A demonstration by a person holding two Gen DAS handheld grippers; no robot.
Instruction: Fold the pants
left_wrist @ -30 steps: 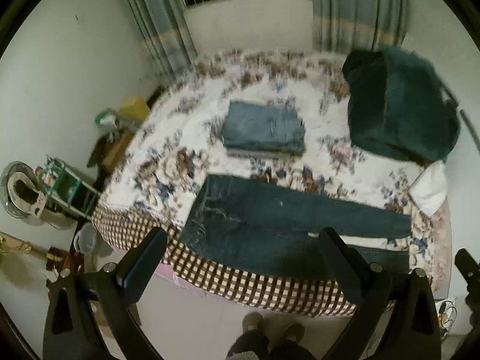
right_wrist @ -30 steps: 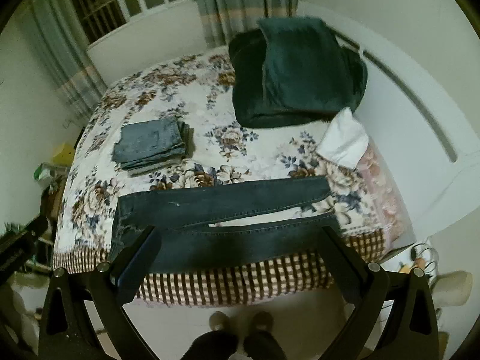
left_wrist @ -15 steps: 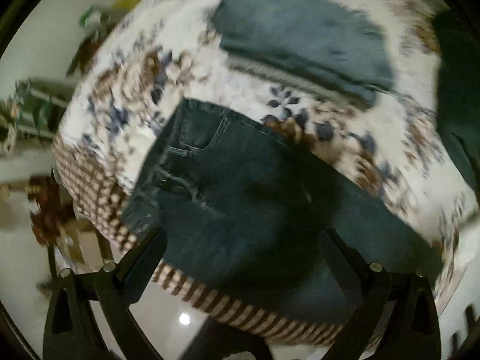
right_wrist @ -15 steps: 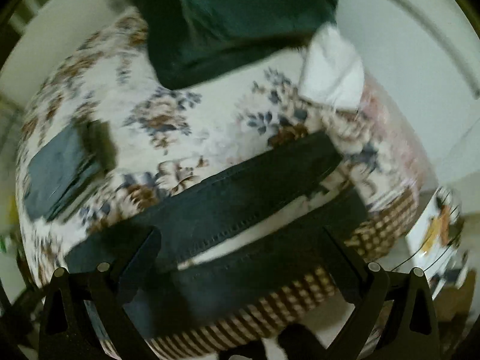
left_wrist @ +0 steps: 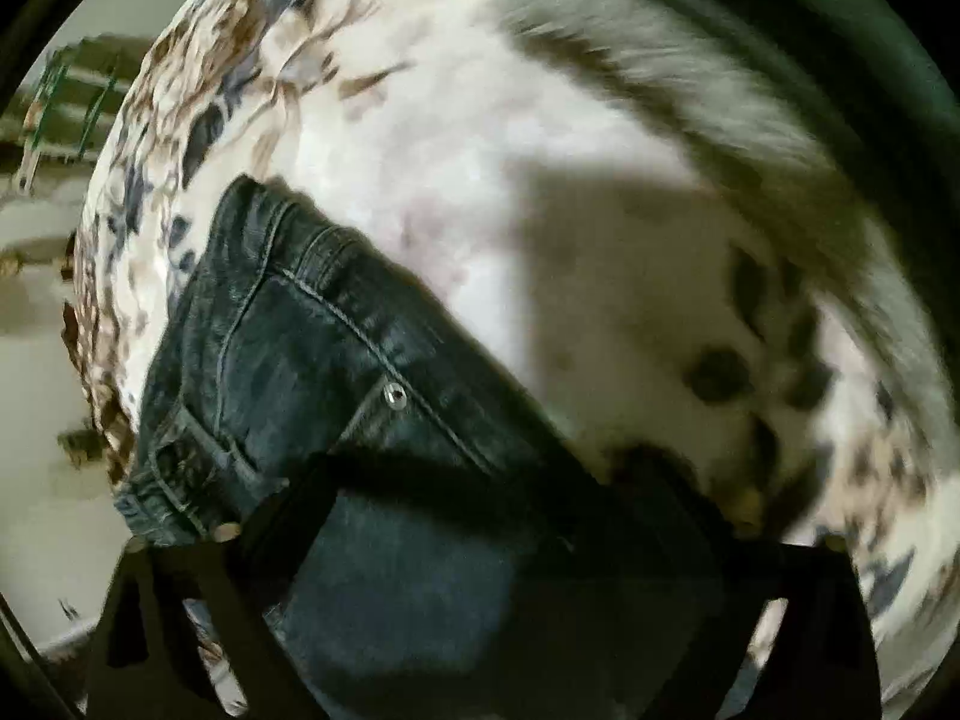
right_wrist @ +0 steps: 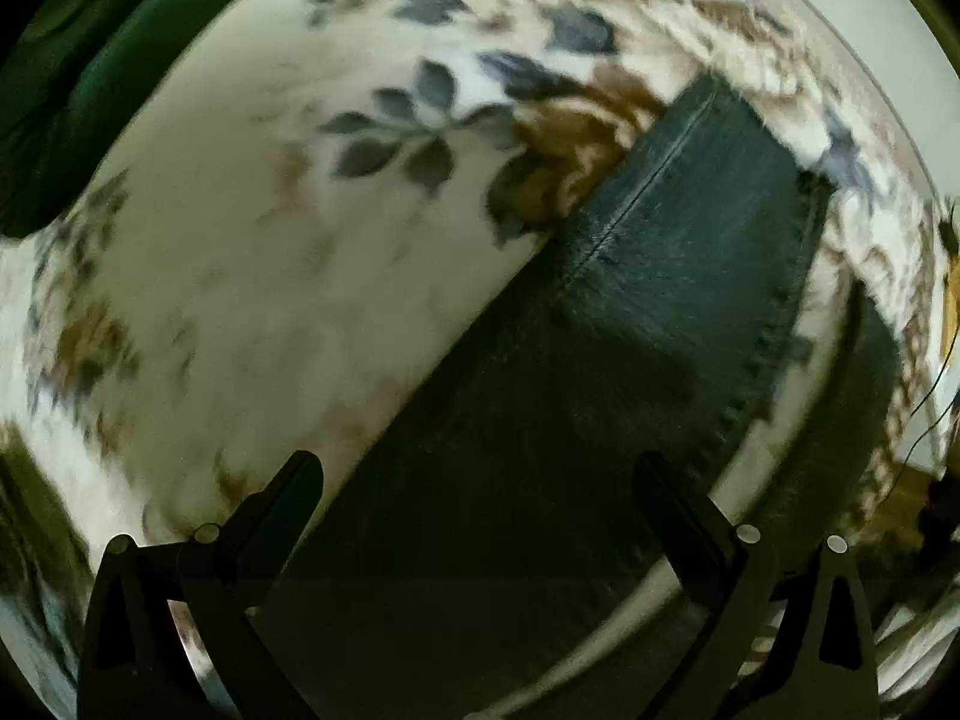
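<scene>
Both grippers have dropped close over the jeans (left_wrist: 336,360) lying flat on the flowered bedspread (left_wrist: 480,138); left gripper (left_wrist: 480,480) at the waistband, right gripper (right_wrist: 480,474) above a leg hem, fingers spread wide.

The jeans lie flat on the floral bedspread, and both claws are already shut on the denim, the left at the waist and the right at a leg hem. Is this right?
Not quite: both claws are open. In the left wrist view the left claw is spread over the waist of the jeans; in the right wrist view the right claw is spread over the leg near its hem. The jeans do lie on the floral bedspread.
</scene>
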